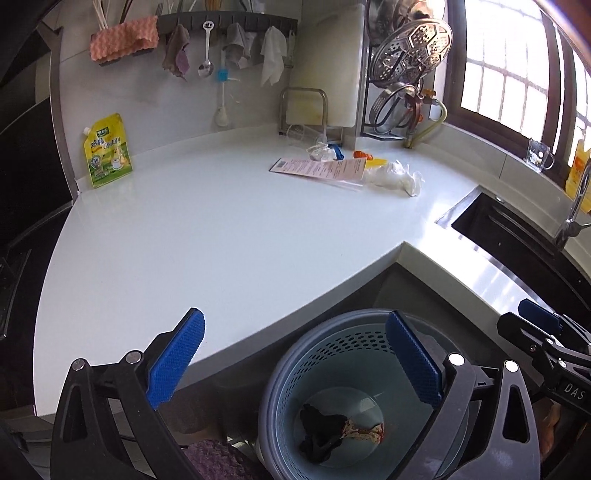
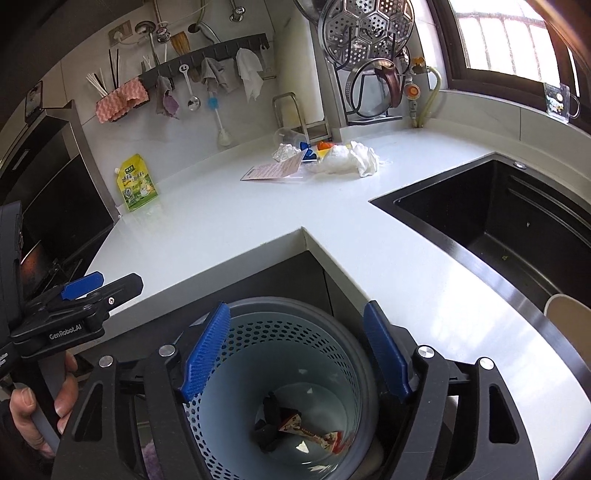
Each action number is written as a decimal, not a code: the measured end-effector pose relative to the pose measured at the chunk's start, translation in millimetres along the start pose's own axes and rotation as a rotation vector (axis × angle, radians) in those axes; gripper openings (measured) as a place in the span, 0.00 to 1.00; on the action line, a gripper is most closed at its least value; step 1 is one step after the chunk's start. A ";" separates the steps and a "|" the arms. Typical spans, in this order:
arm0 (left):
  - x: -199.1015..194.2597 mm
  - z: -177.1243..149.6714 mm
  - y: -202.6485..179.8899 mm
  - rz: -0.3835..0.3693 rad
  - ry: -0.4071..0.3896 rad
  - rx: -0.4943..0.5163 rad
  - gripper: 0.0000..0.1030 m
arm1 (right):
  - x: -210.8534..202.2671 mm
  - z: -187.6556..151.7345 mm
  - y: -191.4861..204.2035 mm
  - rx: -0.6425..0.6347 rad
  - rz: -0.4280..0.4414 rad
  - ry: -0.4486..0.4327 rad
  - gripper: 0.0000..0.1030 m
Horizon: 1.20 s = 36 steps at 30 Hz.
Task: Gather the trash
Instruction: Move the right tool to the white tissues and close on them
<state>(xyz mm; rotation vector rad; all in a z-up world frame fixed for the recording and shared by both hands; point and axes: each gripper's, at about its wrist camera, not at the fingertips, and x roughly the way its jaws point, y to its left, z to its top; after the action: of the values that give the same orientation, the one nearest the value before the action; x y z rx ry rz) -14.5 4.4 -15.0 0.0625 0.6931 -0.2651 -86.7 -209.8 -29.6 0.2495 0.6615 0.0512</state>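
Both my claws released, nothing between the pads: left claw [image 1: 295, 360] and right claw [image 2: 301, 354] over the perforated trash bin [image 2: 295, 334]. Black scrap [image 2: 267, 424] and candy wrapper [image 2: 314, 430] below them at bin bottom. Crumpled tissue [image 1: 397, 177], pink leaflet [image 1: 319, 169] far ahead on tabletop [image 1: 221, 236].

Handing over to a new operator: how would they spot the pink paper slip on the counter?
Follow the white countertop back to its far corner below the metal steamer rack. In the litter there, the pink printed paper slip lies flat, nearest the front, left of the crumpled white tissue: the only flat, printed piece.
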 end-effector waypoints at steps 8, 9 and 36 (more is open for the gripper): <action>9.6 27.8 -3.7 0.005 -0.049 0.000 0.94 | 4.0 28.4 -5.8 -0.020 -0.005 -0.056 0.73; 14.2 32.3 -4.3 0.007 -0.047 0.001 0.94 | 7.5 32.7 -8.0 -0.019 -0.009 -0.059 0.73; 139.0 142.1 -25.2 0.045 -0.018 -0.050 0.94 | 147.1 184.9 -100.6 0.043 -0.108 0.020 0.73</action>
<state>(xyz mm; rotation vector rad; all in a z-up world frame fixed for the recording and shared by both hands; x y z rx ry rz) 169.9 -71.1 6.3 0.0281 0.6793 -0.2044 139.6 -328.0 -2.2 0.2551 0.6955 -0.0638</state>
